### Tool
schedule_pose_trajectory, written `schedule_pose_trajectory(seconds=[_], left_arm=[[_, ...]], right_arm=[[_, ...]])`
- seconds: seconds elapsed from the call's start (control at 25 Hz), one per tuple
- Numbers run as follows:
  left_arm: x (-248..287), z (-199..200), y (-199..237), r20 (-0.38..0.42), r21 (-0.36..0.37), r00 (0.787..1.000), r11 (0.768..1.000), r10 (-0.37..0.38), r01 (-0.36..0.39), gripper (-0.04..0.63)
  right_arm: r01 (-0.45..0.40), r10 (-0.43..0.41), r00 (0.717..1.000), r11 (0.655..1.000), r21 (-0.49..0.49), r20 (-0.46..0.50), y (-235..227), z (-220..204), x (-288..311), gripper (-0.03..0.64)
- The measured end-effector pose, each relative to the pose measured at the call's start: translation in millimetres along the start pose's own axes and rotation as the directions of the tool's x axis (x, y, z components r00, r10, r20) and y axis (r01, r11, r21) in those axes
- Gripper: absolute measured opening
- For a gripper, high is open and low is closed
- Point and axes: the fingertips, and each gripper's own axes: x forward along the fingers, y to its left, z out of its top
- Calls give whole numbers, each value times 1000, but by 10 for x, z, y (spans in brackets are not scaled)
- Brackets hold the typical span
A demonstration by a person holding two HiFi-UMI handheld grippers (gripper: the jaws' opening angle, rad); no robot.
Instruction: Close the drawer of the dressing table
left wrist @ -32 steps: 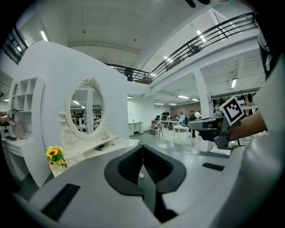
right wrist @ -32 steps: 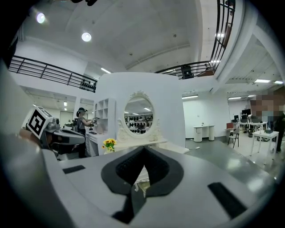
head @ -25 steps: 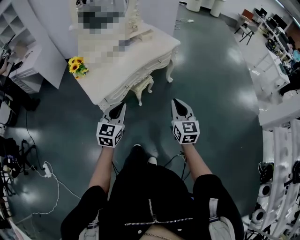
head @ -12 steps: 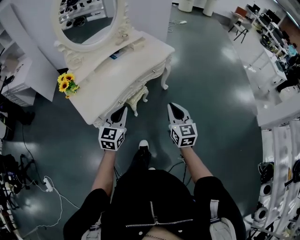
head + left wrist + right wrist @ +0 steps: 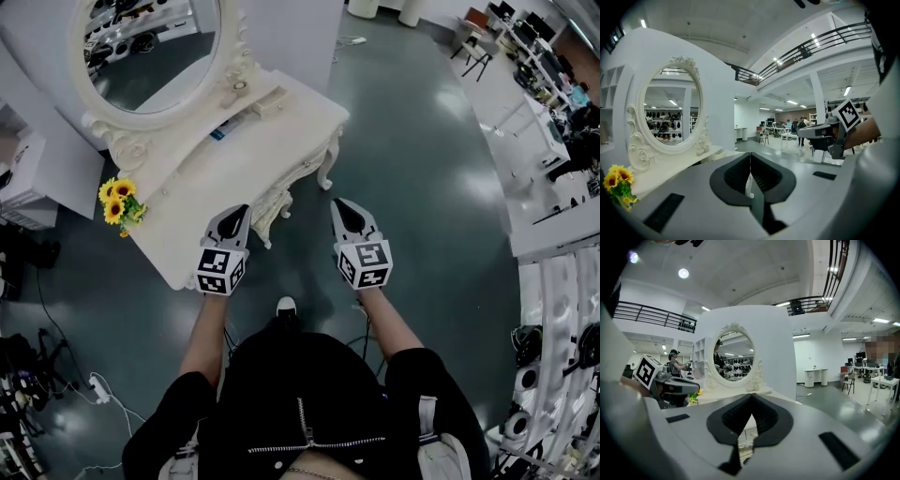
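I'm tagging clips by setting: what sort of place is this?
Probably a big open workshop or lab hall staged with home furniture, not a real bedroom: the dressing table stands against a white partition, with rows of work desks nearby and a railed mezzanine overhead.

A mirror (image 5: pixel 150 52) stands atop the dressing table (image 5: pixel 216 173).

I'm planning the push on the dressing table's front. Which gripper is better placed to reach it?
Left, probably: the left gripper is at the dressing table's front edge, jaws shut; the right gripper hangs over the floor beside it.
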Motion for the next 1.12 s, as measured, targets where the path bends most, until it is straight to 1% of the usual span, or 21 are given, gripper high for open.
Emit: schedule_pose_trajectory(seconds=[0.24,0.4,0.56,0.68,0.8,0.92,1.04,1.12], left_arm=[[358,84,372,7,13,1000,1000,-10,10,21],[446,79,581,2,-1,1000,1000,7,-7,21],[582,138,739,3,0,1000,1000,18,-18,21],[675,120,846,-4,-3,999,999,35,-35,21],[772,126,1001,-7,-10,998,998,67,-67,21],[876,113,1219,-13,-23,992,992,124,-124,21],[1017,103,1456,-25,-41,982,981,187,-188,21],[1102,120,1626,-31,-55,971,970,237,-238,21]], right_arm=[[0,0,1000,1000,0,13,-113,120,513,6],[-10,10,1000,1000,-4,6,-157,161,726,6],[-23,23,1000,1000,-4,10,-214,219,959,6],[-48,48,999,999,0,7,-220,213,1166,6],[-84,85,996,996,-7,6,-228,242,1440,6],[-135,135,991,991,-19,9,-256,294,1792,6],[-193,193,981,981,-30,3,-311,347,2188,6],[-242,243,970,969,-40,-4,-326,403,2477,6]])
